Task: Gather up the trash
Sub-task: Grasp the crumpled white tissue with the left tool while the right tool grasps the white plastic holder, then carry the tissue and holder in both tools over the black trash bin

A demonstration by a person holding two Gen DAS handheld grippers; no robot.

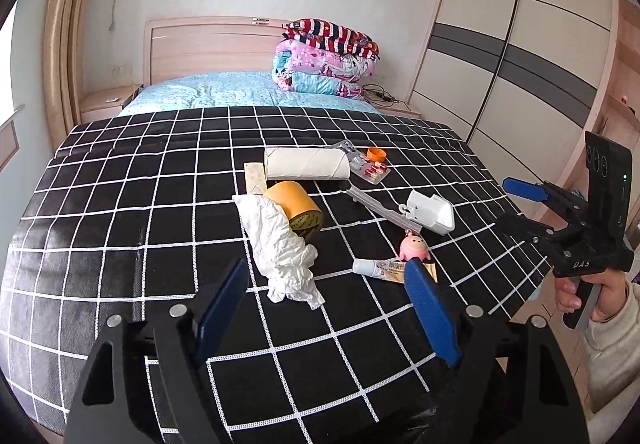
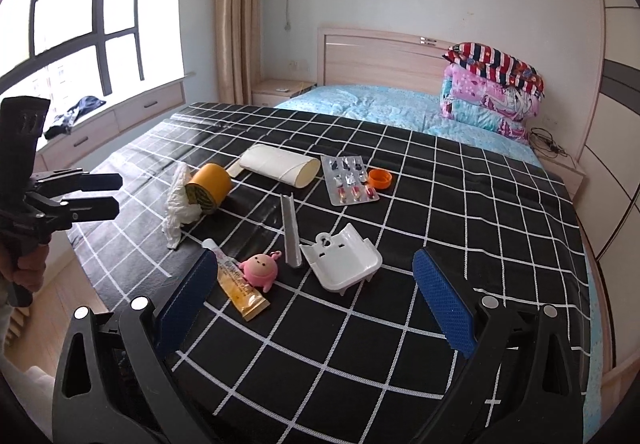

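Observation:
Litter lies on a black checked cloth (image 1: 120, 204) over the bed. There is a crumpled white tissue (image 1: 280, 244) (image 2: 180, 204), a yellow tape roll (image 1: 296, 210) (image 2: 208, 188), a cardboard tube (image 1: 306, 163) (image 2: 280, 164), a pill blister pack (image 1: 370, 170) (image 2: 352, 180), an orange cap (image 1: 377, 153) (image 2: 380, 178), a white plastic holder (image 1: 430, 212) (image 2: 344, 260), a pink toy (image 1: 414, 246) (image 2: 262, 268) and an ointment tube (image 1: 380, 268) (image 2: 240, 280). My left gripper (image 1: 326, 272) hovers open just short of the tissue. My right gripper (image 2: 316, 258) stands open before the holder, holding nothing.
Folded quilts and a striped pillow (image 1: 328, 60) are stacked at the headboard. A wardrobe (image 1: 512, 56) stands to the right, and a window with a sill bench (image 2: 88, 44) to the left. The cloth's near edge drops to the wooden floor (image 2: 52, 308).

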